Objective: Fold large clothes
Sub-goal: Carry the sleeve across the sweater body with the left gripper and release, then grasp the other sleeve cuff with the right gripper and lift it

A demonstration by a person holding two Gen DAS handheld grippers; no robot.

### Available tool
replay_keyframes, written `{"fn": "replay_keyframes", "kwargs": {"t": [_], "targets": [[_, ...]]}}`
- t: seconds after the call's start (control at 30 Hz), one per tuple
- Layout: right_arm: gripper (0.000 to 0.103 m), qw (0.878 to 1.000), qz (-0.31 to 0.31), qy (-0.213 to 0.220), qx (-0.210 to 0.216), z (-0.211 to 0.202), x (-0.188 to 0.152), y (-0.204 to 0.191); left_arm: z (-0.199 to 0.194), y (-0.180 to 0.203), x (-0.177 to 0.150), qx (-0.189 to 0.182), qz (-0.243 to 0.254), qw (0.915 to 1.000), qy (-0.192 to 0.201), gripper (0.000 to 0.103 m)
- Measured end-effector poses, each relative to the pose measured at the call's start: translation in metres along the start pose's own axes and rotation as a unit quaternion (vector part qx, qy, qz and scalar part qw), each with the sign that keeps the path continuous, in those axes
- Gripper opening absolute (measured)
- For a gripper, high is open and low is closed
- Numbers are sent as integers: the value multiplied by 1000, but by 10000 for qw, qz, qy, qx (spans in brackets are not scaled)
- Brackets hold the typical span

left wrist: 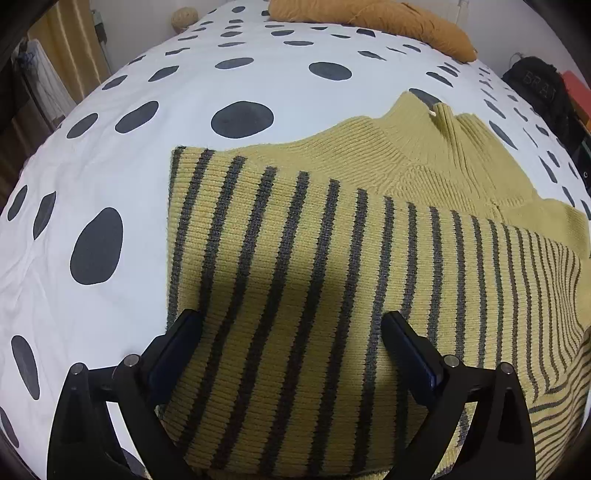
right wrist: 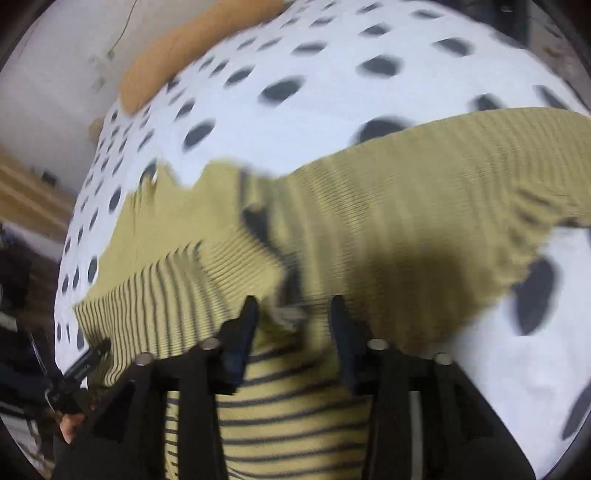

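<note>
Hovering over the striped sleeve, the left tool stands with its jaws wide and nothing between its pads; the knit lies flat beneath them, untouched as far as can be seen.

Right tool: jaws partly apart over the striped fabric. The right wrist view is blurred, so whether any cloth is pinched between the pads cannot be told.

Sweater: olive-yellow knit, ribbed collar toward the far end of the bed, spread flat. One sleeve with dark stripes is folded across the chest, its cuff edge reaching the garment's left side in the left wrist view. The other plain shoulder and sleeve run out to the right in the right wrist view.

Bed cover: white with large dark spots, carrying the sweater.

Pillow: mustard colour, at the head of the bed, well apart from the sweater.

Dark bag: beside the bed, far right.

Step in hand, by judgement: the first sleeve looks laid in; next comes the remaining sleeve or a side fold.

Handling notes: take the knit at an edge, not mid-panel. Pinch both layers together so that the lower one does not drag. Lift both tools evenly, carry low, lay down without stretching. Thick knit will hold a soft crease only.
</note>
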State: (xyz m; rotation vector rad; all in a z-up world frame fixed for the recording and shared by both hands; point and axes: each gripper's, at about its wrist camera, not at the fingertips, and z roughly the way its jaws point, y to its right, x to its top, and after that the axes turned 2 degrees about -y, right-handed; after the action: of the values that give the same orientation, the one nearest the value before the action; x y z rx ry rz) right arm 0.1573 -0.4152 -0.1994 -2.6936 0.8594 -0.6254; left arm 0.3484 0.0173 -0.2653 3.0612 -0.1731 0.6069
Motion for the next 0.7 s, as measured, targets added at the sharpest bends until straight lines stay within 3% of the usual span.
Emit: {"fn": "replay_keyframes", "kwargs": {"t": [0.1,0.27,0.4,0.57,0.63,0.7], "targets": [[74,9955,523,673,-406,-52,12,67,2,3,1,104,-36,9999,-3,102],[74,9714,2040,989,-708,-94,42,205,3,6,1,210,-79,9997,34,103],[74,9543,2569,1013,-1142,-96,60,271,2,7,1,243,-82,9997,63,103],[75,9407,3004,1316,-865,-93,75,319,2,9,-1,328,-99,9994,97,103],[67,9416,2954,1506,-593,-89,89,324,2,10,-1,376,-121,9992,114,103],[25,9509,2665,1468,-563,-80,102,322,2,10,-2,394,-147,9990,129,103]]}}
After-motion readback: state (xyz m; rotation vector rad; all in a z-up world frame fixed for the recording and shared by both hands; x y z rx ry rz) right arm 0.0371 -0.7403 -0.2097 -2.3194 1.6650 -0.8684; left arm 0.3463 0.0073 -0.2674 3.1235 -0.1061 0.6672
